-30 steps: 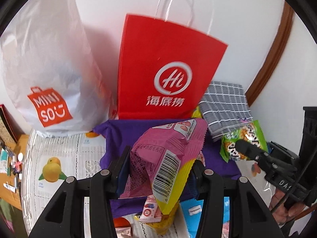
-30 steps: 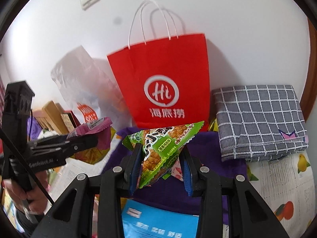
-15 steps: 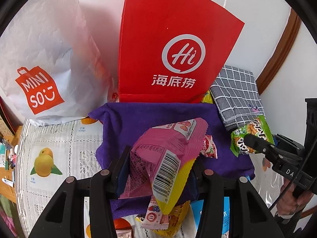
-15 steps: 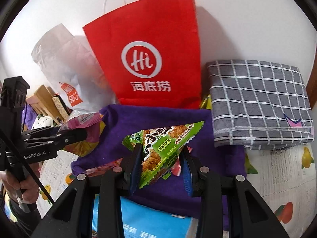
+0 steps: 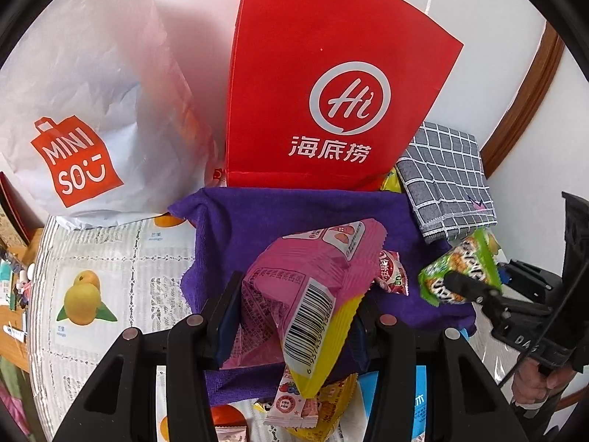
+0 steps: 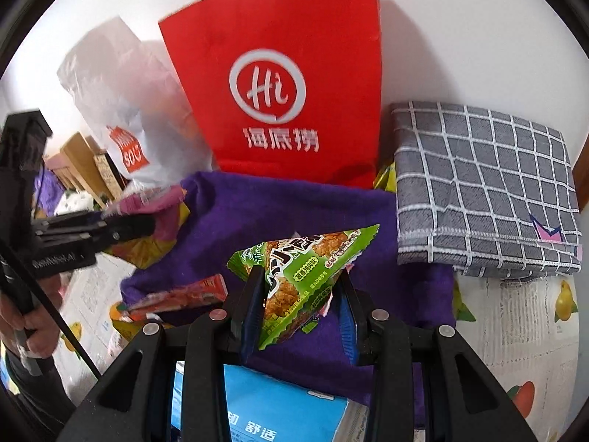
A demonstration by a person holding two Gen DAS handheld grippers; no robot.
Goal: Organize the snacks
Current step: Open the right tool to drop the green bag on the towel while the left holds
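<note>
My left gripper [image 5: 294,316] is shut on a pink and yellow snack packet [image 5: 305,287] and holds it above the purple cloth [image 5: 257,221]. My right gripper [image 6: 300,294] is shut on a green triangular snack packet [image 6: 302,269], also above the purple cloth [image 6: 257,213]. The right gripper with the green packet [image 5: 460,272] shows at the right of the left wrist view. The left gripper with the pink packet [image 6: 147,202] shows at the left of the right wrist view. A small red packet [image 5: 392,272] lies on the cloth. More snacks [image 5: 294,401] lie below my left gripper.
A red paper bag [image 5: 331,92] stands at the back against the wall, a white MINISO bag [image 5: 84,110] to its left. A folded grey checked cloth [image 6: 486,191] lies at the right. A blue box [image 6: 279,405] sits near the front. A fruit-print tablecloth [image 5: 92,258] covers the table.
Both grippers have moved forward and down toward the purple cloth and the red bag, each still holding its packet. The red bag looms larger in both views.
</note>
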